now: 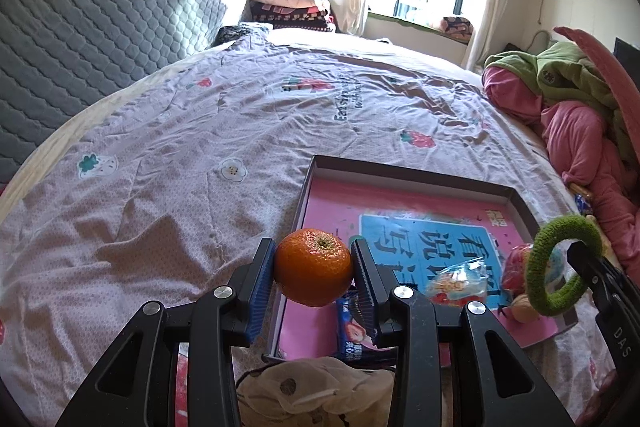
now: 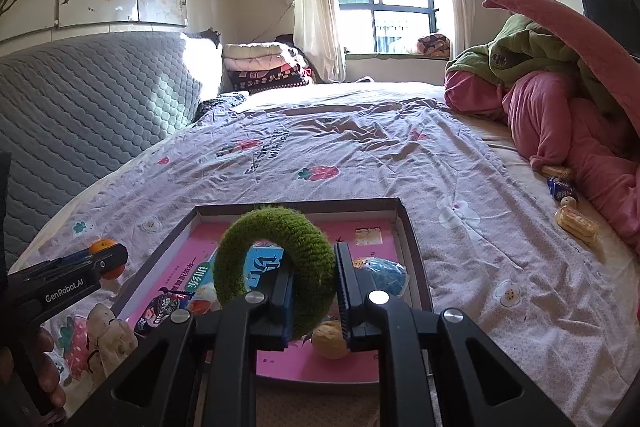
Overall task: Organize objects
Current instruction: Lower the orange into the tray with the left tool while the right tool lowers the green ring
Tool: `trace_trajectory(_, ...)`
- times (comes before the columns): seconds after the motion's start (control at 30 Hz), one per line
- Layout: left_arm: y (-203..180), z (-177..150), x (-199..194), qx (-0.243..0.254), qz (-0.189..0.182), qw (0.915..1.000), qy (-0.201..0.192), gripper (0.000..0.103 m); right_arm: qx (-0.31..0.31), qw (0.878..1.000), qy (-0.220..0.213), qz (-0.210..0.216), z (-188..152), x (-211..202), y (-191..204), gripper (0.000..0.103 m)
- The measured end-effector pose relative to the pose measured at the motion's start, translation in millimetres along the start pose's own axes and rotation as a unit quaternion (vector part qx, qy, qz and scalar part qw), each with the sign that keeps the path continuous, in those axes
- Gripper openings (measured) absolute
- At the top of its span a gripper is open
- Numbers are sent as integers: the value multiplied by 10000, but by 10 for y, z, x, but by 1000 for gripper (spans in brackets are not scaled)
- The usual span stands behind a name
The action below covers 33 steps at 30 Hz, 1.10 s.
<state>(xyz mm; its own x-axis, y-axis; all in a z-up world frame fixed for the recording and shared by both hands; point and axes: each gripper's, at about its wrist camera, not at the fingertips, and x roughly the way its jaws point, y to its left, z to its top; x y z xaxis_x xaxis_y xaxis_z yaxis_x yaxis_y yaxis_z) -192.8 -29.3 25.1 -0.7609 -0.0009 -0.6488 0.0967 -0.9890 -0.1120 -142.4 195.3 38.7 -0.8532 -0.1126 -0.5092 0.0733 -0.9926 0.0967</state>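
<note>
A wide bed [image 1: 240, 115] fills both views, covered by a pale lilac sheet [image 2: 400, 155] printed with strawberries and flowers. A grey quilted headboard [image 1: 100, 23] runs along its left side, and a heap of pink and green bedding [image 2: 560, 99] lies at the right edge. On the sheet near the cameras sits a shallow box lid [image 1: 408, 169] with a pink printed inside and a dark rim. Several small things lie in it: a blue snack packet [image 1: 350, 335], a clear candy wrapper [image 1: 456, 283], a walnut [image 2: 330, 339] and a blue-and-orange bundle [image 2: 380, 273].

The left gripper [image 1: 314, 267] is clamped on a tangerine [image 1: 313, 267], its two pads pressing the fruit's sides; the fruit hangs above the lid's near left edge, over the sheet and the rim. The right gripper [image 2: 314, 287] is closed tight on a fuzzy green ring [image 2: 276, 267], pinching one side of the loop so the ring stands upright above the inside of the lid.

A crumpled cream cloth [image 1: 316, 387] lies on the sheet just in front of the lid. Wrapped biscuits [image 2: 578, 225] and a small blue packet [image 2: 562, 189] rest on the sheet beside the pink bedding, well apart from the lid.
</note>
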Motion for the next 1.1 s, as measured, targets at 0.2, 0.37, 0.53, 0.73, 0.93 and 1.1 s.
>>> trace_trajectory(0.2, 2, -78, 193, 107, 64, 9996, 264, 39, -61, 9998, 175, -38, -57, 97, 16, 18)
trace_trajectory(0.37, -22, -138, 260, 196, 48, 9989, 412, 39, -150, 9993, 340, -86, -105, 170, 43, 18)
trace_trajectory(0.53, -72, -190, 301, 289, 10, 9983, 509, 40, -236, 9987, 441, -135, -152, 193, 76, 18)
trace_trajectory(0.73, -98, -229, 345, 319, 35, 9980, 552, 39, -246, 9984, 488, -155, -188, 188, 91, 18)
trace_trajectory(0.93, -85, -242, 386, 341, 54, 9977, 581, 39, -326, 9975, 584, -211, -223, 214, 115, 18)
trace_trajectory(1.1, -126, -267, 381, 493, 132, 9973, 524, 39, -427, 9967, 653, -227, -254, 235, 147, 18)
